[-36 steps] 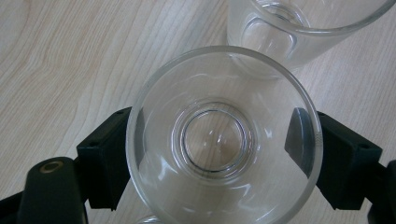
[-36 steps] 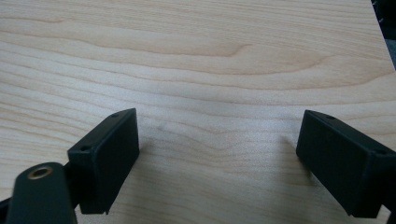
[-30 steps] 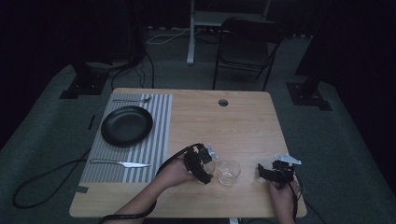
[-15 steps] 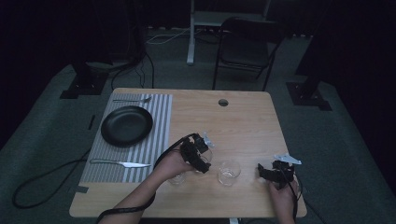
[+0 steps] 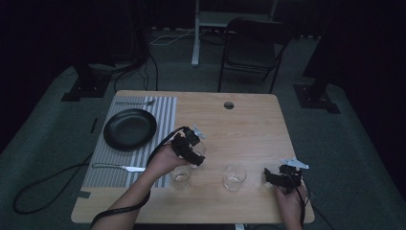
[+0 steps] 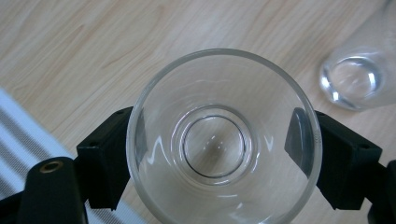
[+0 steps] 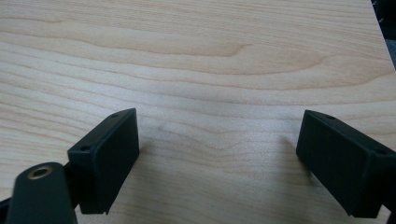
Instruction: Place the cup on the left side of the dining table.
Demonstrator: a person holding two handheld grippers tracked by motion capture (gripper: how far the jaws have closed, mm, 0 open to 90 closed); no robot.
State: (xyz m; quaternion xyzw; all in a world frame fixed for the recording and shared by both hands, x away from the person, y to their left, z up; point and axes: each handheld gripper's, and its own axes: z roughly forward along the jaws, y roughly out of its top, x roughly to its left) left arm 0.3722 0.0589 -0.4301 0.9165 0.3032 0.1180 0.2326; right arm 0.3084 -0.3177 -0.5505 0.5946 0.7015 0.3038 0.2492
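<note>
Glasses: three, one (image 6: pixel 223 144) inside left gripper (image 6: pixel 210 154), two (image 5: pixel 180 177) (image 5: pixel 234 177) standing.

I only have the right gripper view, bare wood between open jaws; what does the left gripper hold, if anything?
Observer: The left gripper is closed on a clear glass.
Operator: Are other glasses out?
Observer: Yes, a left glass and a right glass stand on the table near the person.
Operator: Anything else?
Observer: A black plate sits on a striped mat.
</note>
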